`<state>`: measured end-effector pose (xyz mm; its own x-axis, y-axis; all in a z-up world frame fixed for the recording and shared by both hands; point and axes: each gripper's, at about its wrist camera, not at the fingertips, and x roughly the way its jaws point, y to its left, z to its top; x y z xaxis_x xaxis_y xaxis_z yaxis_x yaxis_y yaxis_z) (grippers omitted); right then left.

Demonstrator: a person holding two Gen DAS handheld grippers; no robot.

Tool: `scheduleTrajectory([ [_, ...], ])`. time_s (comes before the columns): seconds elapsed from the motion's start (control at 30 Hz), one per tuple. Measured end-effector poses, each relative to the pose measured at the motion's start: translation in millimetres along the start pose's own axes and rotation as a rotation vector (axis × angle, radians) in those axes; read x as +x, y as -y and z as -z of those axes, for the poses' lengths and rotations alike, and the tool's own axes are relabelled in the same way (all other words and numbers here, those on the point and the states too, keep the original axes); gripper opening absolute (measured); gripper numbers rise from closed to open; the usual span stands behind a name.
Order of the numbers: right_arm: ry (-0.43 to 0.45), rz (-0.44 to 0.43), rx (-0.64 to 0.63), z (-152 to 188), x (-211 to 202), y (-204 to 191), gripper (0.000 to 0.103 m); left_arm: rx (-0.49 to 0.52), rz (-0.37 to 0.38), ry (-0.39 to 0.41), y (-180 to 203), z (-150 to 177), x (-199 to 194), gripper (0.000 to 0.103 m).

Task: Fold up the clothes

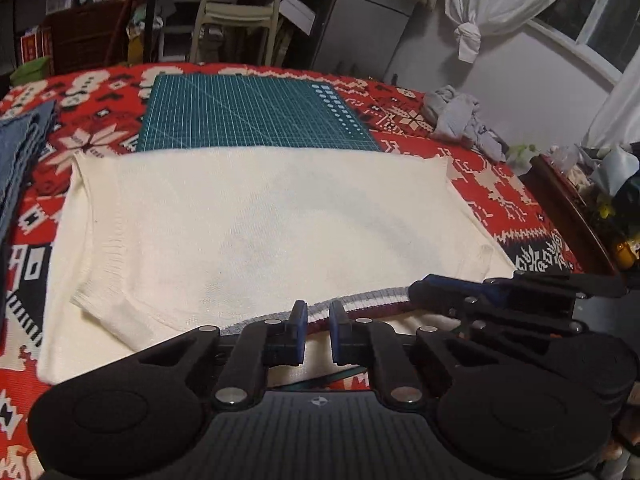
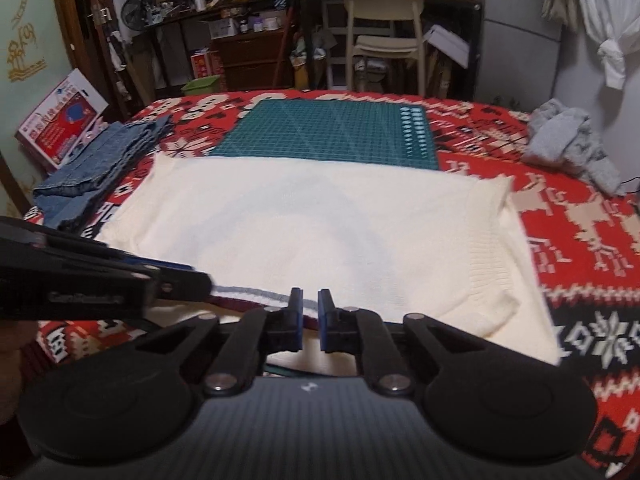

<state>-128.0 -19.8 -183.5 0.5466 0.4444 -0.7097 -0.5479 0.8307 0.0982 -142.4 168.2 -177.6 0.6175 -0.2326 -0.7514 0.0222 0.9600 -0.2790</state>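
A: Sweater?
B: Cream, flat on the red blanket, far edge lapping the green mat. Striped hem nearest.
A: Grippers?
B: Left gripper and right gripper side by side over the hem, both released, narrow gap, gripping nothing.
A: Else?
B: Jeans left, grey garment far right.

The cream sweater is soft matt knit with ribbed cuffs. The red blanket looks woven. The green cutting mat is smooth; folded jeans are coarse denim.
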Motion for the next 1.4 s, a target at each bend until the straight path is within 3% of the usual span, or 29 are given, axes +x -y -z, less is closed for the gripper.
scheduleTrajectory([
  [0.23, -0.038, -0.043, -0.057, 5.9, 27.4, -17.2, 0.007, -0.026, 0.025, -0.033, -5.7, 3.7, 13.4, 0.008],
  [0.47, -0.026, -0.009, -0.097, 7.8, 26.3, -18.7, 0.008, -0.031, 0.033, -0.021, -14.0, 6.0, 15.8, 0.007],
  [0.8, -0.052, 0.088, 0.036, 15.4, 1.5, 31.9, 0.008, -0.068, 0.064, -0.024, -20.8, 6.2, 16.1, 0.007],
  [1.0, -0.066, 0.085, 0.133, 21.8, -8.7, 51.8, 0.014, -0.020, 0.037, -0.014, -13.4, 7.7, 15.5, 0.007],
  [1.1, -0.024, 0.075, 0.149, 14.7, -16.9, 58.4, 0.014, -0.024, 0.040, -0.012, -14.5, 8.1, 15.4, 0.007],
  [1.4, -0.073, 0.053, 0.144, 16.4, -0.7, 68.4, 0.013, -0.007, 0.031, -0.010, -11.9, 9.1, 15.5, 0.007],
])
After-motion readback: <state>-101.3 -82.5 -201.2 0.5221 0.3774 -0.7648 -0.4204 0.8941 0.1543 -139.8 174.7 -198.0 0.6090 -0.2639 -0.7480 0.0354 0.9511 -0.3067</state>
